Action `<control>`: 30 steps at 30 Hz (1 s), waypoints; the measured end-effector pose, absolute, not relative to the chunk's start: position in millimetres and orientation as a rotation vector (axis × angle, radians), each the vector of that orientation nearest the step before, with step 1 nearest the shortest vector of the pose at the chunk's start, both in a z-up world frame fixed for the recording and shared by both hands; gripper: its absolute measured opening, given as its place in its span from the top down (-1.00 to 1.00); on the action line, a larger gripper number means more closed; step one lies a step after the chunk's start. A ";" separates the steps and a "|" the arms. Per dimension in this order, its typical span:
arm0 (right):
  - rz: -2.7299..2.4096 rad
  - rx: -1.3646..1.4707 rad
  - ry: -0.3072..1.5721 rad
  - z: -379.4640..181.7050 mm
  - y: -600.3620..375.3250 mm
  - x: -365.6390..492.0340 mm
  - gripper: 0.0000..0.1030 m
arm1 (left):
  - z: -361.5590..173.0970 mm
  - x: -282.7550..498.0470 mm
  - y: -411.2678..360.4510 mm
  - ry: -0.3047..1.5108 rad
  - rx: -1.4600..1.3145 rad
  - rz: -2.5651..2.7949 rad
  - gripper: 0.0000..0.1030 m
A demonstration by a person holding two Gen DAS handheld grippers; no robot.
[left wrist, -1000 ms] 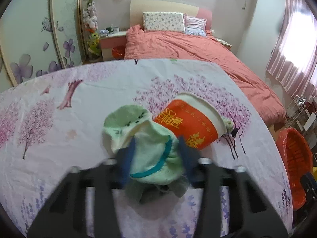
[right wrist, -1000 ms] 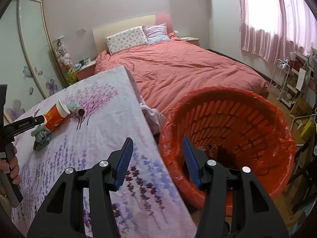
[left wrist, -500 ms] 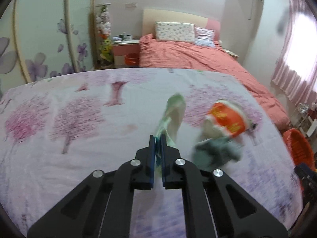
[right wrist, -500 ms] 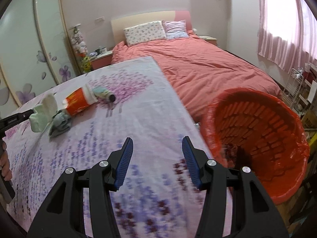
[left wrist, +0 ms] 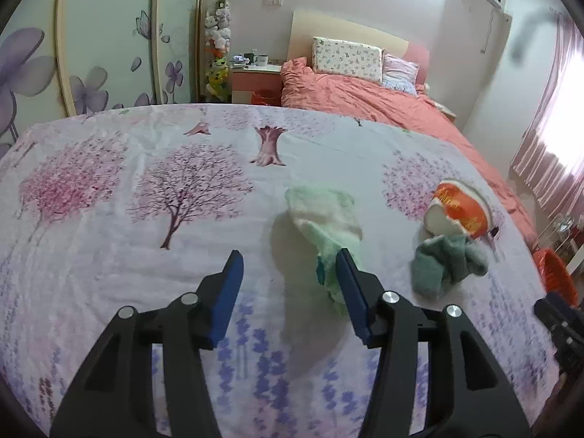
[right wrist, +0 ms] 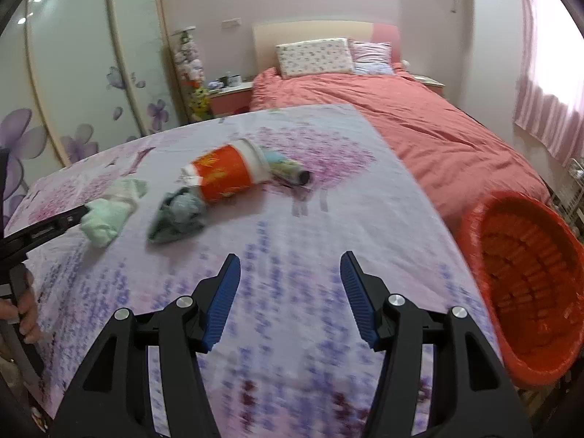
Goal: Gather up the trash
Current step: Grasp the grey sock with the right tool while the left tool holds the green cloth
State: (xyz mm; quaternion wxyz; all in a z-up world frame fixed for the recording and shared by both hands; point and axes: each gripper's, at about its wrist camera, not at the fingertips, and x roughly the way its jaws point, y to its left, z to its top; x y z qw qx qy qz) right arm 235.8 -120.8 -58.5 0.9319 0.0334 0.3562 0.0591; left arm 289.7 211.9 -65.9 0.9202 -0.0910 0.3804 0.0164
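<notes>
Both tongs stood parted over the flowered table (left wrist: 109, 189). Left tongs (left wrist: 288, 284) had just been opening, their jaws apart, with the pale green cloth (left wrist: 325, 219) lying against the right-hand pad but not pinched. Right tongs (right wrist: 290, 292) gaped with nothing between them. An orange paper cup (right wrist: 226, 177) lay on its side on the table, touching a crumpled grey-green cloth (right wrist: 179, 215). Beside the table's right edge stood the orange bin (right wrist: 525, 277).

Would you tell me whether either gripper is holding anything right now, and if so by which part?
Nothing is held. The left gripper has just been opening; the light green sock only rests against its right finger. The right gripper is open and empty.
</notes>
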 end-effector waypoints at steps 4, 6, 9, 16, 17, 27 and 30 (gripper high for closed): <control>0.140 0.059 0.747 -59.3 -105.5 241.3 -0.12 | -65.7 293.2 208.7 0.766 -0.272 -0.012 -0.15; 0.143 0.038 0.749 -60.7 -99.9 241.2 -0.12 | -66.9 297.1 204.2 0.765 -0.269 -0.018 -0.16; 0.134 0.027 0.762 -64.6 -97.2 241.4 -0.12 | -71.6 305.5 194.4 0.785 -0.254 -0.026 -0.16; 0.123 0.053 0.784 -68.7 -98.4 245.2 -0.12 | -90.3 328.4 170.7 0.868 -0.190 -0.019 0.71; 0.125 0.057 0.786 -68.8 -96.1 247.2 -0.12 | -89.9 329.4 171.6 0.872 -0.193 -0.018 0.81; 0.190 0.071 0.781 -68.6 -71.9 261.4 -0.12 | -91.0 305.5 260.2 0.885 -0.149 0.197 0.76; 0.198 0.115 0.787 -68.2 -64.5 274.1 -0.12 | -90.4 304.3 265.8 0.882 -0.177 0.197 0.71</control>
